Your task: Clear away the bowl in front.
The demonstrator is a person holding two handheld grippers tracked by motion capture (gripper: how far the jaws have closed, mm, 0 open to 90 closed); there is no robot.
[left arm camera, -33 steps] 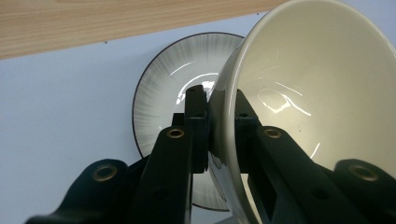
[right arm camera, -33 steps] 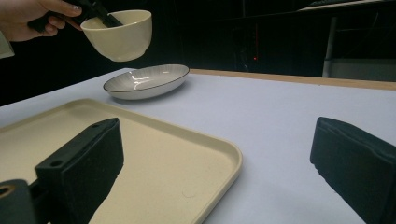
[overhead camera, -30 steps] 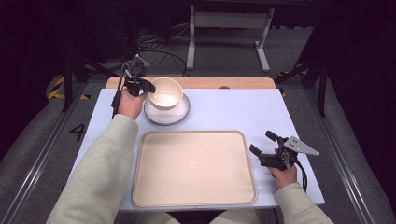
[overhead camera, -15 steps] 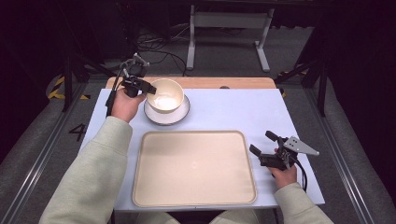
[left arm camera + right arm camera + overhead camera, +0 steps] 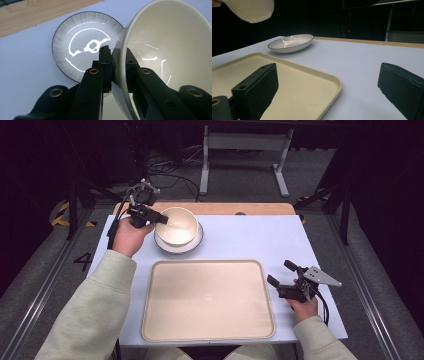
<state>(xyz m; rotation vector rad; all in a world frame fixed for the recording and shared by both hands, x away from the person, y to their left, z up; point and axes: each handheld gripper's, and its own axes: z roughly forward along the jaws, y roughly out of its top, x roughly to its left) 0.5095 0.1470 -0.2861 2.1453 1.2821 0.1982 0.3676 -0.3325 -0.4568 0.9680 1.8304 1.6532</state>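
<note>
A cream bowl (image 5: 176, 226) hangs in the air above a white plate with a dark rim (image 5: 196, 241) at the back left of the table. My left gripper (image 5: 161, 218) is shut on the bowl's left rim; in the left gripper view the two jaws pinch the bowl's wall (image 5: 160, 42) at the gripper (image 5: 118, 58), with the plate (image 5: 80, 50) below. The right gripper view has the bowl (image 5: 252, 10) lifted clear of the plate (image 5: 291, 43). My right gripper (image 5: 281, 273) rests near the table's right front, open and with nothing between its jaws (image 5: 329, 82).
A large cream tray (image 5: 207, 300) lies at the front middle of the pale blue table (image 5: 250, 235); its corner (image 5: 322, 82) is just left of my right gripper. A wooden strip (image 5: 235, 208) runs along the table's far edge. Stand legs and cables are on the floor behind.
My left gripper has lifted the bowl off the plate and carried it slightly right and up. The right hand has stayed still.
</note>
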